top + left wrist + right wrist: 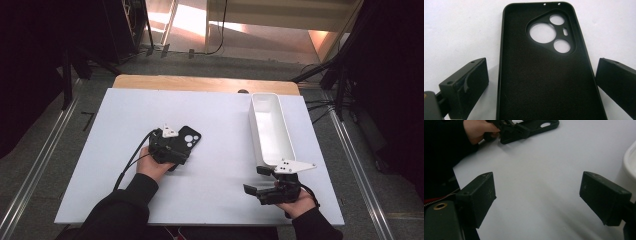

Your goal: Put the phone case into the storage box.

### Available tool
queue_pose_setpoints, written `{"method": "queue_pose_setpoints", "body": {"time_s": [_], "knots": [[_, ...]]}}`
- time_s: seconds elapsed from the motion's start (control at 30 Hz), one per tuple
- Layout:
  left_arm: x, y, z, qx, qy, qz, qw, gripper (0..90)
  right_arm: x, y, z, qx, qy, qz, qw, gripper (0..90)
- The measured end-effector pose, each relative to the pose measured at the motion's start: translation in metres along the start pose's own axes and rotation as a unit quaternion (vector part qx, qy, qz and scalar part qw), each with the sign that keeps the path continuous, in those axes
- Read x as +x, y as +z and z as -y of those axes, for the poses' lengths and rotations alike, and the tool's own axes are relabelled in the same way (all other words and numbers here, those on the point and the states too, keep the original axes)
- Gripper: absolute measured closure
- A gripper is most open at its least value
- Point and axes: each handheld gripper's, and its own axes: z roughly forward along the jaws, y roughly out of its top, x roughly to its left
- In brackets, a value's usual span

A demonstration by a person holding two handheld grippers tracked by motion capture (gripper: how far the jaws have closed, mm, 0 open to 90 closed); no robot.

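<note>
While the white bin [272, 131] sits empty, L tongs [541, 82] straddle phone case [544, 75] w/o pinching; R tongs [537, 200] spread.

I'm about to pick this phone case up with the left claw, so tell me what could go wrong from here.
1. The black phone case lies flat on the white table, with the left claw open astride it; thin edges could slip out of the pads.
2. The case looks soft, so squeezing may bow it.
3. The white bin is narrow; a tilted case could catch its rim.
</note>
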Motion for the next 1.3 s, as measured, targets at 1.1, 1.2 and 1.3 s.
{"method": "queue_pose_setpoints", "body": {"time_s": [1.1, 1.2, 1.3], "knots": [[-0.0049, -0.0053, 0.0018, -0.013, 0.007, 0.002, 0.9999, 14.5, 0.0026, 0.001, -0.0002, -0.002, -0.003, -0.003, 1.0, 11.9], [-0.0047, -0.0063, 0.0009, -0.013, 0.01, 0.001, 0.9999, 15.0, 0.0034, 0.0009, -0.0004, -0.004, -0.001, -0.004, 1.0, 11.9], [-0.0048, -0.0074, 0.0005, -0.011, 0.012, 0.003, 0.9999, 15.1, 0.0043, 0.0013, -0.0012, -0.004, -0.004, -0.004, 1.0, 11.9]]}}
